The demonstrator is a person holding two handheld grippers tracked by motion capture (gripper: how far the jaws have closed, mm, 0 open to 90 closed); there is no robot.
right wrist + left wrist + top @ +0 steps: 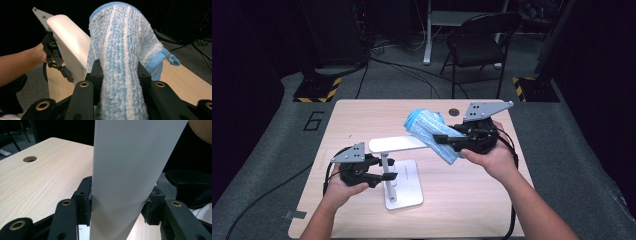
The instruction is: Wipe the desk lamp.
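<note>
Over the near left of the bench (472, 200), my left hand (343, 187) comes in low with the forearm angled up from the bench edge, carrying the left gripper (384, 176) level and pointing to the right. My right hand (492, 157) sits higher, past the middle, its gripper (441, 140) pointing left.

Left fingers (82, 197): clamped on the white stand (397, 145), one pad on each edge of its flat panel, seen close up in the left gripper view. From above they appear to meet the stand at its upright post, under the long flat arm; the exact contact spot is hard to make out there. The stand's base plate rests flat on the bench.

Right fingers (96, 72): closed on the blue-and-white striped cloth sleeve (429, 131), which bulges above and below the pads. No earlier look to compare with.

The sleeve is pulled over the far right end of the stand's arm, lifted off the bench. Its open end is hidden behind my right gripper. The tip of the arm is hidden inside the cloth. The lower part of the sleeve is cut off in the right gripper view.
</note>
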